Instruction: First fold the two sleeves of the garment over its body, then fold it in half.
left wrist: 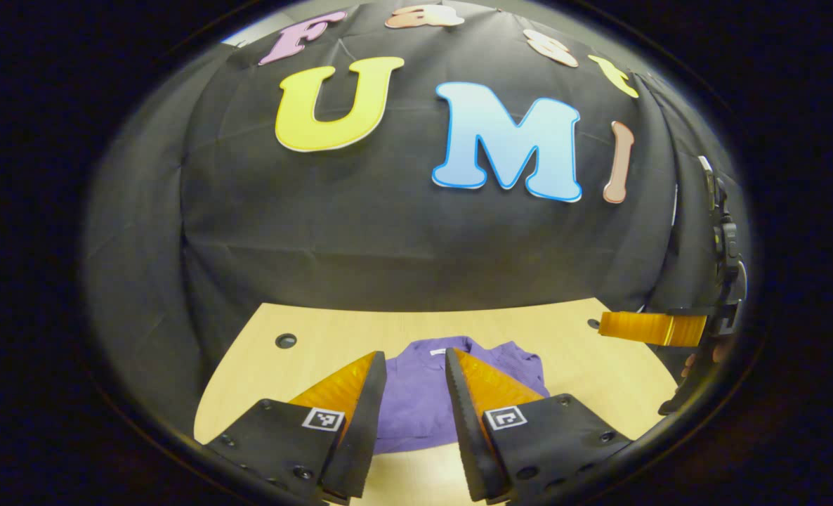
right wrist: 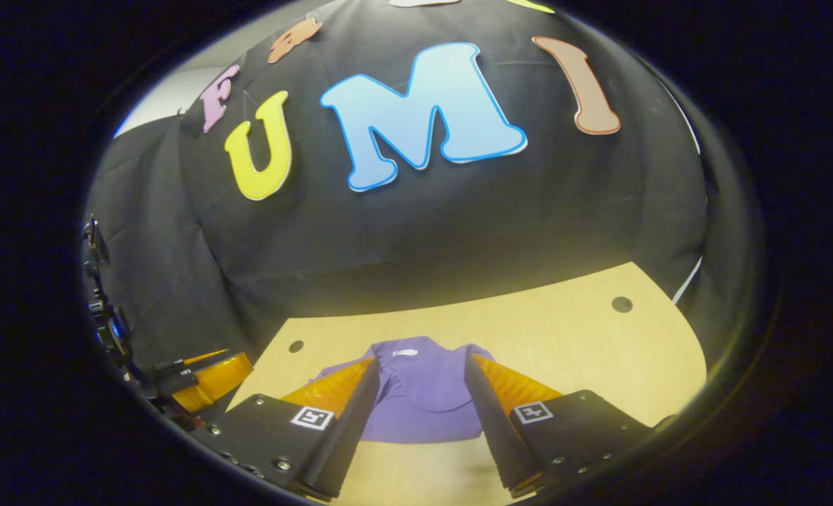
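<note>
Open left gripper (left wrist: 416, 365) above purple garment (left wrist: 423, 393)

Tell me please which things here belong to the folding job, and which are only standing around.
For the job:
- purple garment, lying on the table
- left tongs, open, above the garment
- right tongs, open, above the garment

Not part of it:
- wooden table, only the support
- round holes in the tabletop
- black cloth wall
</note>
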`<state>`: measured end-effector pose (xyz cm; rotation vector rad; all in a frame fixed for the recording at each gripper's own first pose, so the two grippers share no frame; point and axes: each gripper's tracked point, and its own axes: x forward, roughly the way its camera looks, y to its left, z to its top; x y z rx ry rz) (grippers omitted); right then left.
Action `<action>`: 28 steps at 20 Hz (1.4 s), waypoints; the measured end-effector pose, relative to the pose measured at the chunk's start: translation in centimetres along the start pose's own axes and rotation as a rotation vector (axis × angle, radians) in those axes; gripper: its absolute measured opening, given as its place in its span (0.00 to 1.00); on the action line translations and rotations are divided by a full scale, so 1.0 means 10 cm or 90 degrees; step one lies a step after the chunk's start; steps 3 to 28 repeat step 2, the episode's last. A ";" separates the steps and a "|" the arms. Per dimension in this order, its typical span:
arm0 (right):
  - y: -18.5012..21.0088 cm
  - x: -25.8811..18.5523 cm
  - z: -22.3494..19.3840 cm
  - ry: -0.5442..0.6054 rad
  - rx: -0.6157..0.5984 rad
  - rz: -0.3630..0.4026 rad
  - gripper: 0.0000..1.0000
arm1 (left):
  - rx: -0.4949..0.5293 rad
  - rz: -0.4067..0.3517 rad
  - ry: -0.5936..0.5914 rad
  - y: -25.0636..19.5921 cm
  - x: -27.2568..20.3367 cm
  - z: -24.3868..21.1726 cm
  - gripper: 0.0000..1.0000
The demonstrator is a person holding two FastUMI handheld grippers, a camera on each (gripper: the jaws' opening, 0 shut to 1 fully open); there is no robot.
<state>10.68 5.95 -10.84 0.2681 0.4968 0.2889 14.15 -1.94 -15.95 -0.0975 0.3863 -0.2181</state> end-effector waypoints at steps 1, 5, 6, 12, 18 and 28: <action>0.05 -0.11 0.02 -0.010 -0.005 0.003 0.77 | 0.003 -0.001 -0.007 -0.03 -0.08 0.02 0.56; 0.08 -0.20 0.03 -0.017 -0.010 0.005 0.77 | 0.005 0.000 -0.014 -0.06 -0.17 0.04 0.56; 0.08 -0.20 0.03 -0.017 -0.010 0.005 0.77 | 0.005 0.000 -0.014 -0.06 -0.17 0.04 0.56; 0.08 -0.20 0.03 -0.017 -0.010 0.005 0.77 | 0.005 0.000 -0.014 -0.06 -0.17 0.04 0.56; 0.08 -0.20 0.03 -0.017 -0.010 0.005 0.77 | 0.005 0.000 -0.014 -0.06 -0.17 0.04 0.56; 0.08 -0.20 0.03 -0.017 -0.010 0.005 0.77 | 0.005 0.000 -0.014 -0.06 -0.17 0.04 0.56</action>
